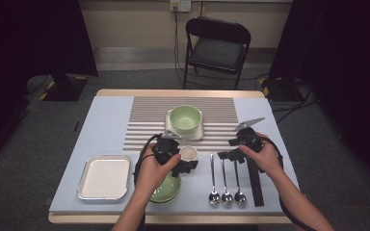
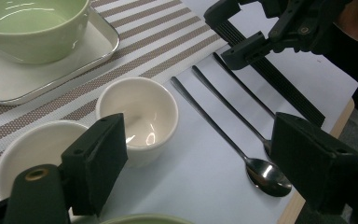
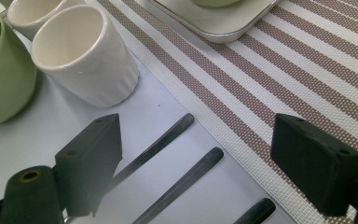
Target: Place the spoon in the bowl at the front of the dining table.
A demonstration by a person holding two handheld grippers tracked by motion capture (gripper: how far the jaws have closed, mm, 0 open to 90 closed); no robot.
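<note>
A white ribbed cup (image 1: 189,153) (image 2: 137,116) (image 3: 84,56) stands at the striped placemat's (image 1: 144,120) near edge. My left gripper (image 1: 187,166) (image 2: 200,163) is open just in front of it, its left jaw beside the cup, nothing held. Three metal spoons (image 1: 225,185) (image 2: 242,149) lie side by side, bowls toward me. My right gripper (image 1: 227,155) (image 3: 200,168) hovers open over their handle ends (image 3: 156,147); it also shows in the left gripper view as the right gripper (image 2: 247,42). A second white cup (image 2: 32,149) (image 3: 30,14) sits behind the first.
A green bowl (image 1: 185,117) (image 2: 32,23) rests on a small white tray (image 1: 200,132) at the mat's centre. Another green bowl (image 1: 167,188) (image 3: 0,79) lies under my left hand. A metal tray (image 1: 104,176) sits at the left. A black ribbed strip (image 1: 255,183) lies right of the spoons.
</note>
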